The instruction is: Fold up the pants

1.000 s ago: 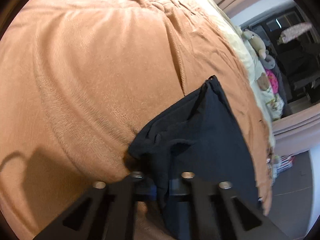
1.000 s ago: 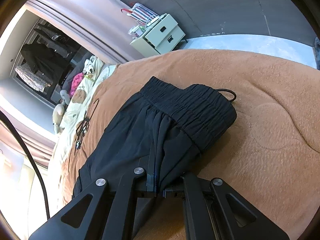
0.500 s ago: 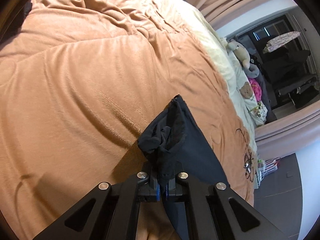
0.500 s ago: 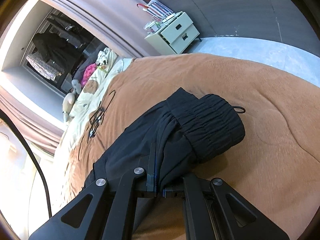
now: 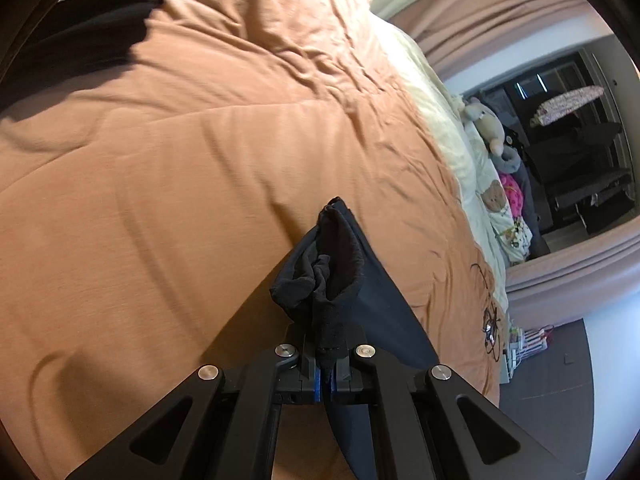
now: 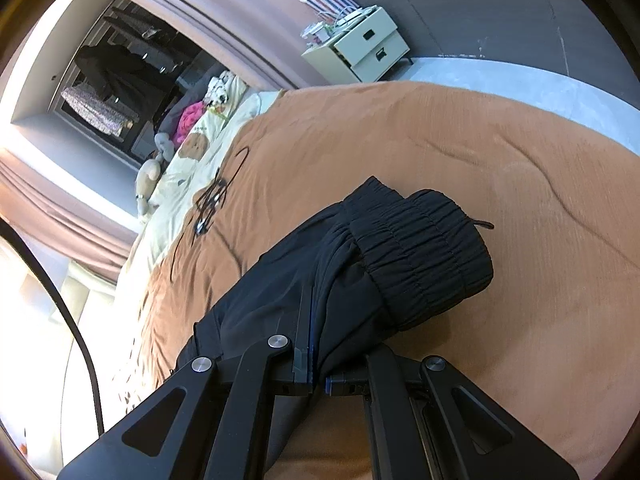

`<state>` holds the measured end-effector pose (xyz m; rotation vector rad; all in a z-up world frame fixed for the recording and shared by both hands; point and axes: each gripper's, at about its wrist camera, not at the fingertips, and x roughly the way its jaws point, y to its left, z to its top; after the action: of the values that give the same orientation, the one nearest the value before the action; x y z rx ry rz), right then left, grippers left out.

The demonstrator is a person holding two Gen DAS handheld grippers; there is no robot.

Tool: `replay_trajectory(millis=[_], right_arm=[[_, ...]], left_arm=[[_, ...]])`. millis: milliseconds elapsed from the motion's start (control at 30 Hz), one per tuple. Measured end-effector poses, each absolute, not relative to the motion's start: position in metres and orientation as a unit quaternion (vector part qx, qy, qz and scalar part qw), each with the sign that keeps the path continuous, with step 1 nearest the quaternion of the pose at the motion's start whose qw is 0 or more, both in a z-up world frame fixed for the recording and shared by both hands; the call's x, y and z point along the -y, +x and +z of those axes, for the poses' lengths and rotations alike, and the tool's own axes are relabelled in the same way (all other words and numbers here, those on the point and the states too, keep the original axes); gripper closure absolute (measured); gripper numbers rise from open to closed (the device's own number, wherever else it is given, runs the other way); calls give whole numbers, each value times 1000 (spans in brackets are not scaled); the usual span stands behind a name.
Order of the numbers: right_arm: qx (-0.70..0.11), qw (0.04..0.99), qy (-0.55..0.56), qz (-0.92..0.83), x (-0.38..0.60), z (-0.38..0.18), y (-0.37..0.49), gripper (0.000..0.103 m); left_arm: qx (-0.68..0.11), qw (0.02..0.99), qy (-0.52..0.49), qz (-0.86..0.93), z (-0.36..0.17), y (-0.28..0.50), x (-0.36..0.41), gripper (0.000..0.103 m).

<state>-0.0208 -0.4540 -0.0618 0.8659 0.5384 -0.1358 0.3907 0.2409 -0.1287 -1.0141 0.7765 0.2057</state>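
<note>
Black pants (image 6: 360,276) are lifted off an orange-brown bed cover (image 6: 500,168). In the right wrist view the gathered elastic waistband (image 6: 424,256) folds over to the right, and my right gripper (image 6: 314,364) is shut on the cloth just below it. In the left wrist view my left gripper (image 5: 328,372) is shut on the bunched hem end of the pants (image 5: 328,268), and the leg cloth hangs down to the right of it above the bed cover (image 5: 180,200).
A cream sheet with soft toys (image 5: 492,184) runs along the bed's far side. A dark garment (image 5: 80,20) lies at the top left. Black cables (image 6: 212,200) lie on the cover. A white drawer unit (image 6: 360,48) stands on the floor beyond the bed.
My left gripper has risen and drawn back with the hem, so more of the bed shows. The right gripper lifted the waistband end slightly, and the waistband has curled over.
</note>
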Motion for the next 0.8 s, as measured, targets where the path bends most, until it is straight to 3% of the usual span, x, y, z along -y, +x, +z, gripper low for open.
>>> replay_trajectory(millis=[400,800], right_arm=[[-276,874,396,-51,447,-51,-35,103],[-283,874,392,-54,444,-53,-49,103]], left_arm=[[-351,781,-503,118,-139,290,-277,101],[-361,762,-522,128,-155,239,-287,101]])
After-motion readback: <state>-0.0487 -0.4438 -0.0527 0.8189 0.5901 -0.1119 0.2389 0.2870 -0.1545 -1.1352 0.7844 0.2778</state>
